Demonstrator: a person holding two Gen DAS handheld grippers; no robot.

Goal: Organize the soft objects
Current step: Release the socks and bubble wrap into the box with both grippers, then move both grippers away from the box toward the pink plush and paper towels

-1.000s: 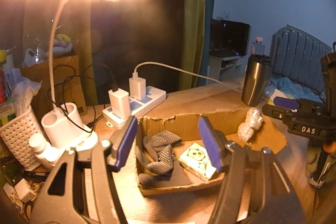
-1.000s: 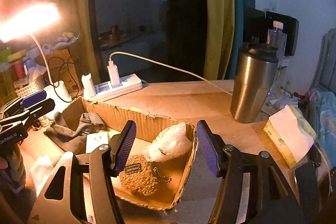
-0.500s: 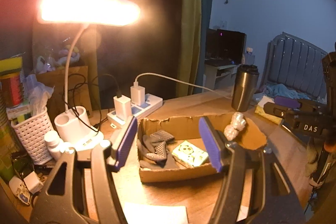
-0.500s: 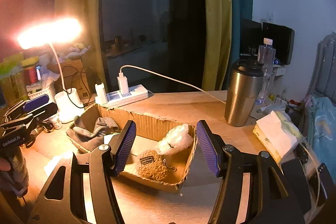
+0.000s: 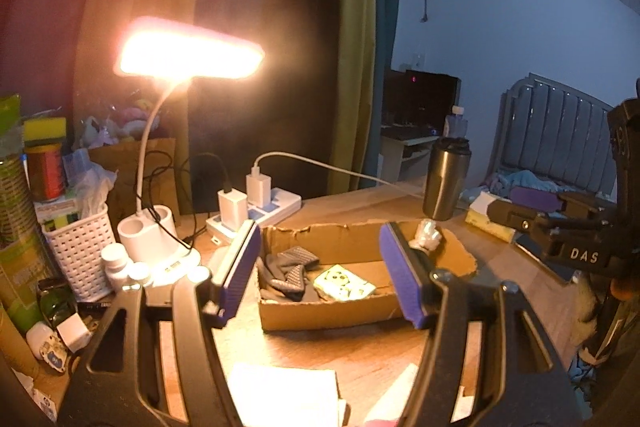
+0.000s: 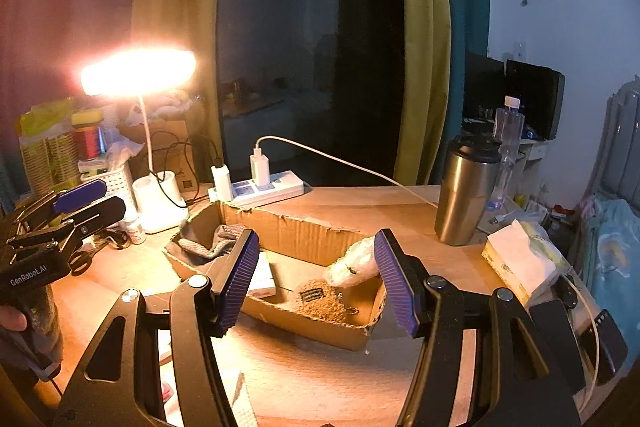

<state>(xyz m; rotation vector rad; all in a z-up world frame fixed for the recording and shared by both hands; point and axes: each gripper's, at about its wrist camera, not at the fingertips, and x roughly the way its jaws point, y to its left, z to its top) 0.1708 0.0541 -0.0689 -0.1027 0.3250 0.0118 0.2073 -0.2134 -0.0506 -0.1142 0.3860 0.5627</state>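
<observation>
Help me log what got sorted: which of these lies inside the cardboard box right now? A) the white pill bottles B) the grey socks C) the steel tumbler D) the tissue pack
B: the grey socks lie bunched at one end of the cardboard box, while the steel tumbler and tissue pack stand outside it on the desk.

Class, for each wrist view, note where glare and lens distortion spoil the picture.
Left wrist view: the desk lamp blows out white with an orange halo; the curtains bow. Right wrist view: the lamp flares again, the cardboard box stays readable, and the edges curve.
</observation>
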